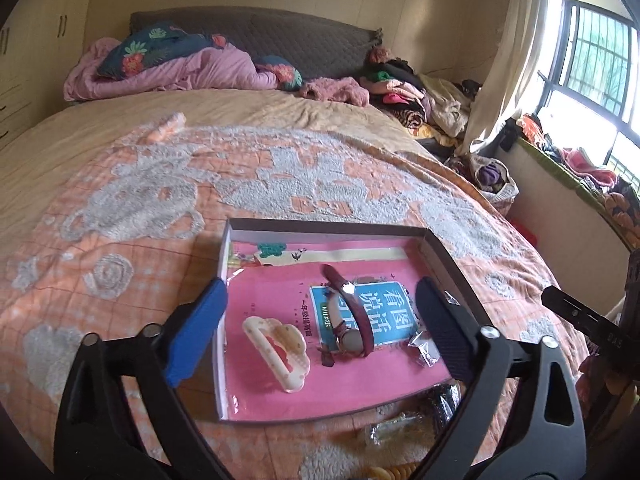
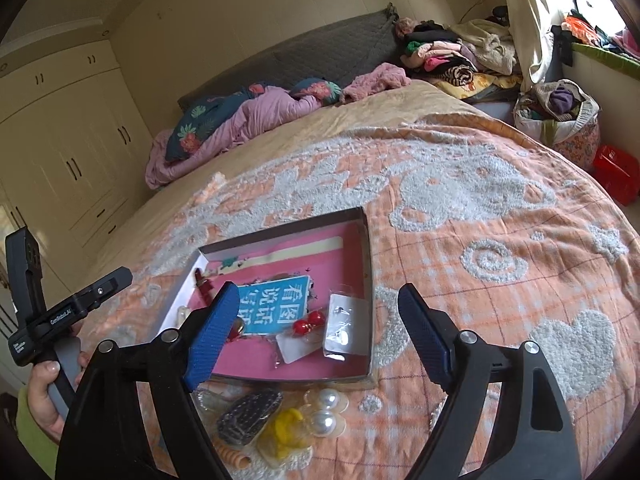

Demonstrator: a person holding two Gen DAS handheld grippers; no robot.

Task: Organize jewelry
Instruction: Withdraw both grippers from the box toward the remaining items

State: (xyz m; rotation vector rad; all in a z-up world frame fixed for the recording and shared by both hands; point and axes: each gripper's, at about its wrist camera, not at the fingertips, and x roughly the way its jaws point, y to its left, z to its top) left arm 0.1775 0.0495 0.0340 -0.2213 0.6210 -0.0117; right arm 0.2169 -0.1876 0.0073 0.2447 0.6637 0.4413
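now both grippers hover wide open and empty, left gripper (image 1: 320, 312) over the box (image 1: 320, 229), right gripper (image 2: 316, 324) too; pearl earrings (image 2: 326, 412) wait at six o'clock, so come down squarely.

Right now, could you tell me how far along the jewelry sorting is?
Partly done: the watch, hair claw and red earrings lie in the box. Nothing is in hand: the left gripper and right gripper are open and empty. The pearl earrings, black clip and yellow piece remain on the bedspread.
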